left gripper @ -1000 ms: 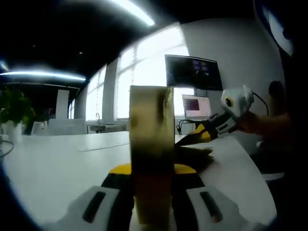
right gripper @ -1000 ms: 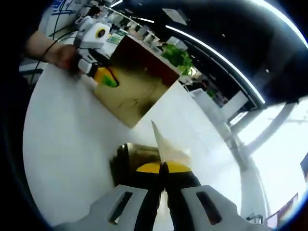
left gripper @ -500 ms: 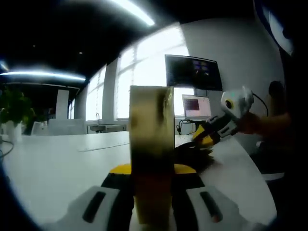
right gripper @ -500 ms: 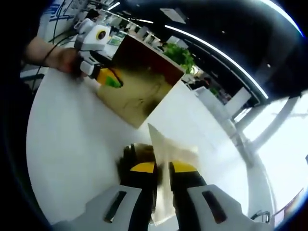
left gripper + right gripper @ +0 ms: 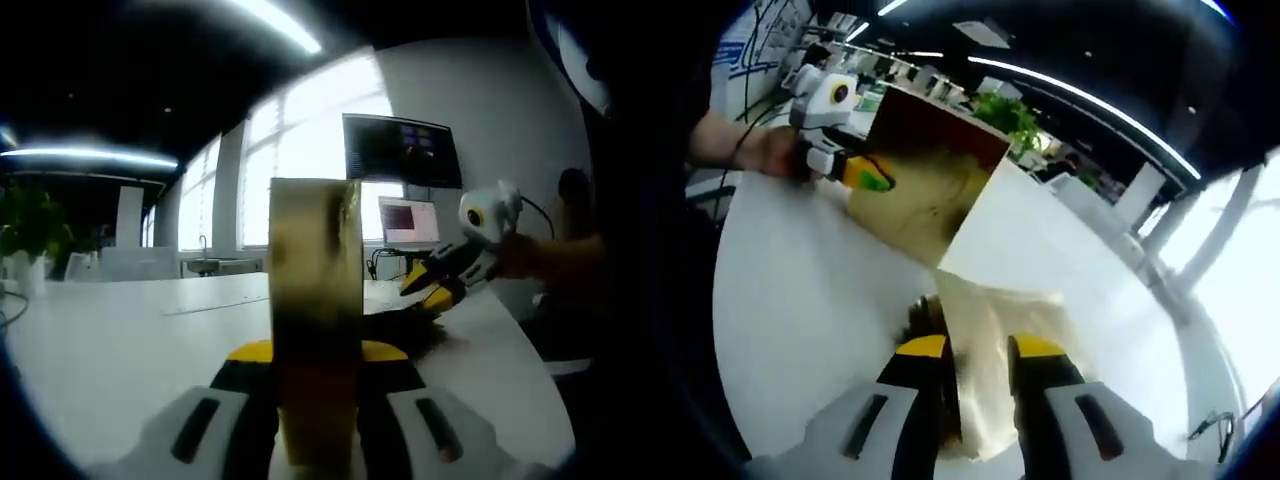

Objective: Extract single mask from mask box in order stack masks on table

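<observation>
A gold-brown mask box (image 5: pixel 315 300) stands upright between the jaws of my left gripper (image 5: pixel 315 358), which is shut on it. The same box (image 5: pixel 925 185) appears from the other side, with my left gripper (image 5: pixel 862 176) clamped on its edge. My right gripper (image 5: pixel 980 347) is open, and a pale mask (image 5: pixel 990 325) lies loose between its yellow tips, over a dark stack of masks (image 5: pixel 923 318). To the right of the box, my right gripper (image 5: pixel 432 285) hovers just above that dark stack (image 5: pixel 405 322) on the white table (image 5: pixel 120 330).
A wall monitor (image 5: pixel 400 150) and a laptop (image 5: pixel 408 220) stand behind the table's far end. Potted plants (image 5: pixel 30 230) (image 5: pixel 1010 115) sit at the table's edges. A person's hands (image 5: pixel 750 150) (image 5: pixel 540 255) hold both grippers. The white tabletop (image 5: pixel 790 300) stretches wide to the left.
My right gripper's jaws have parted and let go of the mask, which went from standing on edge to lying flat over the stack. The left gripper and box have not moved.
</observation>
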### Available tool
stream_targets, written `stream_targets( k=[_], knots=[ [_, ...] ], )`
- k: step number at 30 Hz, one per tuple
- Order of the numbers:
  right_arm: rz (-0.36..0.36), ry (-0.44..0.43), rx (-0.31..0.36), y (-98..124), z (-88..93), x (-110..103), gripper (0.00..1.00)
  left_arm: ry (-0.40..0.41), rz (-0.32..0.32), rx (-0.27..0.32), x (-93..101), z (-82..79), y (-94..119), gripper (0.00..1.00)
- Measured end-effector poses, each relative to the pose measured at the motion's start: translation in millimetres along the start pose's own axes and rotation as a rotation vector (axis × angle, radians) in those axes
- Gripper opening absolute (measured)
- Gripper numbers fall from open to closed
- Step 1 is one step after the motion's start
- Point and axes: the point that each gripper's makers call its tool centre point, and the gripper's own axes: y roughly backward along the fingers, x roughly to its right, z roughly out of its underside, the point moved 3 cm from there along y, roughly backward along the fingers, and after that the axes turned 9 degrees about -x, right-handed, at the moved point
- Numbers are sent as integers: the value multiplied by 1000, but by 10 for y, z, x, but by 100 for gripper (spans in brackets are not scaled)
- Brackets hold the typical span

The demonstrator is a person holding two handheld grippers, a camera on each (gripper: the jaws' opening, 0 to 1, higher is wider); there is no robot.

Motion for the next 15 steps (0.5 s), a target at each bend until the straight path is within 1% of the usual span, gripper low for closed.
stream_targets(
  k=[2,5,11,13,15],
  knots=[
    [-31,-38,18,16,-7,-17,22,0,0,0,2,-1,-1,31],
    [-44,-61,36,26,8,14,24,0,0,0,1,0,0,31],
    [-83,-116,90,62,-54,-18,25,0,0,0,8,-2,-1,31],
    [-124,-147,134,71,-115,-72,28,1,0,0,11,-3,-1,31],
    [-135,-163,162,87,-154,-92,29,2,0,0,11,-3,-1,31]
  ],
)
